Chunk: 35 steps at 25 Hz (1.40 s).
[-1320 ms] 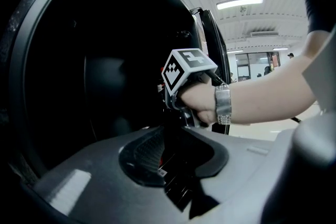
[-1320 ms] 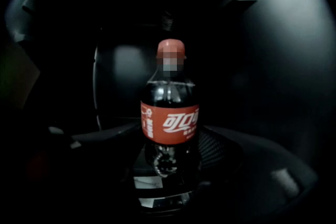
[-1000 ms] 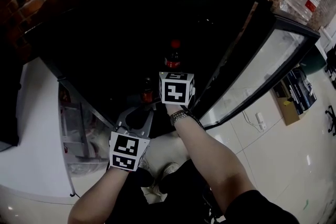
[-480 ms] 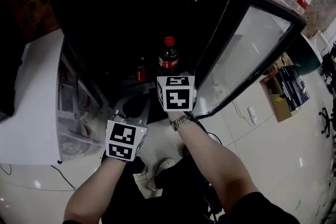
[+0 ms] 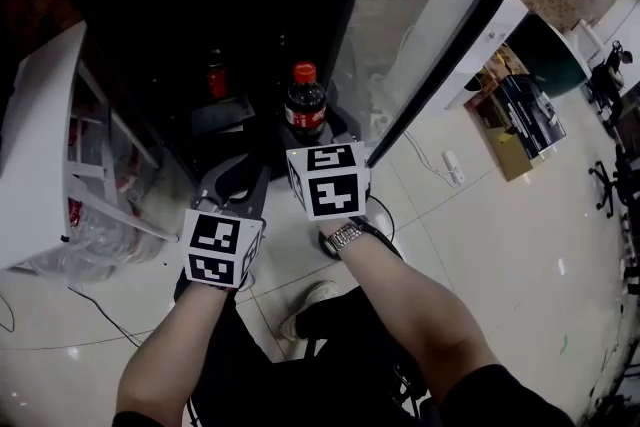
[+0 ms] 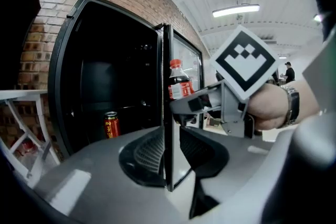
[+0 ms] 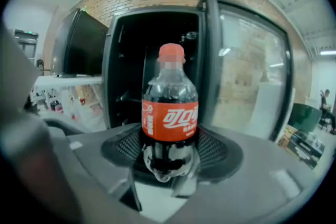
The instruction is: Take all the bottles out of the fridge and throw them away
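Note:
A cola bottle (image 5: 305,108) with a red cap and red label stands upright between the jaws of my right gripper (image 5: 306,137), which is shut on its lower body. In the right gripper view the bottle (image 7: 169,113) fills the middle and hides the pads of that gripper (image 7: 169,153). It is held just in front of the black fridge (image 5: 150,25), whose glass door (image 5: 425,35) stands open to the right. My left gripper (image 5: 240,183) hangs lower left, jaws a narrow gap apart with nothing between them (image 6: 170,147). A red can (image 5: 216,75) stands inside the fridge.
A white wire rack (image 5: 60,155) with a clear plastic bag (image 5: 100,237) stands left of the fridge. The left gripper view shows the red can (image 6: 110,124) on the dark shelf. A power strip (image 5: 452,167) and boxes (image 5: 510,115) lie on the tiled floor at right.
Both grippers have drawn back from the fridge towards me. The bottle came out with the right gripper, from the dark interior to the fridge's front edge. The left jaws stayed empty.

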### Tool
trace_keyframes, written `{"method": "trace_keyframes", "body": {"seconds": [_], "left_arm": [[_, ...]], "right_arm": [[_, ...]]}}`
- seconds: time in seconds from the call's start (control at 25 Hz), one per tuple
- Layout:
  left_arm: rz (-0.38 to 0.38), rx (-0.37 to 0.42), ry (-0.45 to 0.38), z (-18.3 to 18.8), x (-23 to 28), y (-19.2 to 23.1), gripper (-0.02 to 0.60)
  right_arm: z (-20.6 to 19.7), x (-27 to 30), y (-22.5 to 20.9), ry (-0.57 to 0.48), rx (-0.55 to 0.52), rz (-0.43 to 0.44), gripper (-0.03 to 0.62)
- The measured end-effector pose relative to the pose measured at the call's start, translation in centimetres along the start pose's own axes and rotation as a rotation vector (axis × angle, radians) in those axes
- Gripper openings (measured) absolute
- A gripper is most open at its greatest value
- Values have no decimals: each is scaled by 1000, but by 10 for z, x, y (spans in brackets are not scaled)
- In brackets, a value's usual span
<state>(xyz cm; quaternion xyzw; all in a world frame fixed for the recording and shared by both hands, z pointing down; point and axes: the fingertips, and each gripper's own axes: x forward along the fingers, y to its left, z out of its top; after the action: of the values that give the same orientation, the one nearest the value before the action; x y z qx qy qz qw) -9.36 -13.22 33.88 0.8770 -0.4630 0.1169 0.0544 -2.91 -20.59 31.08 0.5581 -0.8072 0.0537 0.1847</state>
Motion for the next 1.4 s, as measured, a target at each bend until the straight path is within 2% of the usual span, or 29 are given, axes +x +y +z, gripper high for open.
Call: {"method": "trace_keyframes", "body": {"seconds": [0.32, 0.48, 0.76, 1.04, 1.4], "left_arm": [[-117, 9, 35, -27, 10, -88, 91], [-168, 11, 53, -38, 24, -124, 91], [-227, -10, 156, -86, 52, -180, 91], [-258, -26, 267, -145, 76, -216, 91], [-304, -45, 380, -206, 97, -245, 91]], "right_arm": [[-108, -79, -62, 143, 45, -98, 305], [-155, -105, -86, 218, 81, -120, 305], [-251, -129, -108, 368, 159, -87, 305], [-354, -131, -112, 534, 242, -39, 305], [-441, -112, -111, 676, 333, 5, 305]]}}
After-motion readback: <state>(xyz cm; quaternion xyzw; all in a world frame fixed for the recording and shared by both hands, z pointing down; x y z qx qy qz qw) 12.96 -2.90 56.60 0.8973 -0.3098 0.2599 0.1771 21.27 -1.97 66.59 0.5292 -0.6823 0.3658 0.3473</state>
